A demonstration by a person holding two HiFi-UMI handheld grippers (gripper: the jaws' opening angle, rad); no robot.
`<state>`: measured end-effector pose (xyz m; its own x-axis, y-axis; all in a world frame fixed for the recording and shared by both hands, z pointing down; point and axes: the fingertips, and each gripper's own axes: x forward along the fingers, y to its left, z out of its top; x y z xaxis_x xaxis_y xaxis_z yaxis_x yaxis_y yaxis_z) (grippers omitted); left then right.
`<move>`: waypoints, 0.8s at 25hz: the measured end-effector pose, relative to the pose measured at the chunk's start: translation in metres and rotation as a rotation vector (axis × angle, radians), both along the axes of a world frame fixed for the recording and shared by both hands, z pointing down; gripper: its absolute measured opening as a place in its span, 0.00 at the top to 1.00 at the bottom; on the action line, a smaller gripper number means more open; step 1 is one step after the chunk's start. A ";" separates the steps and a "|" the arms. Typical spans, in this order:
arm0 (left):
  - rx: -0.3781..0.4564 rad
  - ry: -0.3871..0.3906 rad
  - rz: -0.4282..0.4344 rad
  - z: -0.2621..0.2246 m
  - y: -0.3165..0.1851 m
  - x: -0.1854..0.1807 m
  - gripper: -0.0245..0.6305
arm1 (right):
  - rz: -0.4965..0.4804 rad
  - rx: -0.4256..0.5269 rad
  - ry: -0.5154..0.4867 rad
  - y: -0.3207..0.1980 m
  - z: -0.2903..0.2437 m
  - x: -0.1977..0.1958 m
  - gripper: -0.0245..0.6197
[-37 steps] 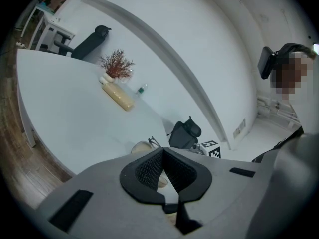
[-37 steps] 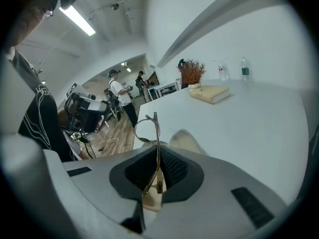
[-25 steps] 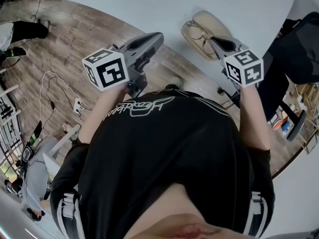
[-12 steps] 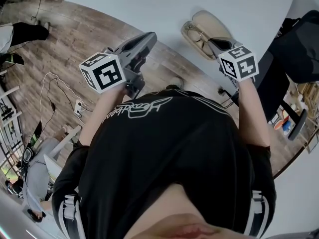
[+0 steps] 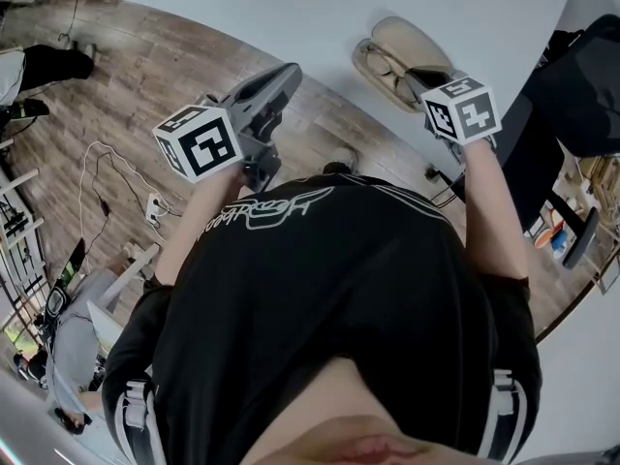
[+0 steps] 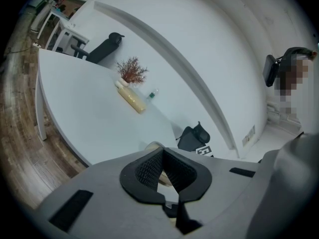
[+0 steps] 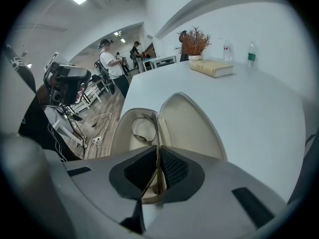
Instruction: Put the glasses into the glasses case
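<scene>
Glasses (image 7: 143, 128) are most of the way home. In the right gripper view their front, with one round lens showing, is down inside the tray half of the case (image 7: 192, 121). One thin temple arm runs up out of the tray and between the jaws of your right hand-held gripper (image 7: 157, 153), which is clenched on it. I cannot tell whether the frame already rests on the lining or hangs just above it.

The case lies open at the near edge of the bench (image 5: 291, 8), toward its right end. Its lid is folded flat beside the tray, so nothing blocks the way in. From the head view the right hand-held gripper (image 5: 417, 77) points steeply down into the case (image 5: 412, 37), right over the glasses (image 5: 383, 66).

Your left hand-held gripper (image 6: 160, 156) takes no part. Its pads meet at the tips with nothing between them, and in the head view it (image 5: 286, 74) hangs over the floor, just short of the bench's near edge and well apart from the case.

So the carrying looks done and the placing is not yet finished. By my reading you have to settle the frame on the lining with the held temple lying inside the rim, then let go. The lid is open, though the task does not ask you to close it.
</scene>
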<state>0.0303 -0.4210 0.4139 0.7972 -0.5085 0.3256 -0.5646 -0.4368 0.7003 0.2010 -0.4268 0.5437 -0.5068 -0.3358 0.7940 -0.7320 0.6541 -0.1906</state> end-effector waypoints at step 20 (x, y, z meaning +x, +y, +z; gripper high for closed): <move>0.037 0.010 0.027 -0.023 0.017 -0.016 0.95 | 0.206 0.176 -0.101 -0.002 -0.045 0.007 0.76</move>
<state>0.0144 -0.4037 0.3912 0.8139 -0.4981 0.2990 -0.5454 -0.4779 0.6886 0.2085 -0.4292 0.4992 -0.4869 -0.5679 0.6636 -0.8361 0.5228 -0.1661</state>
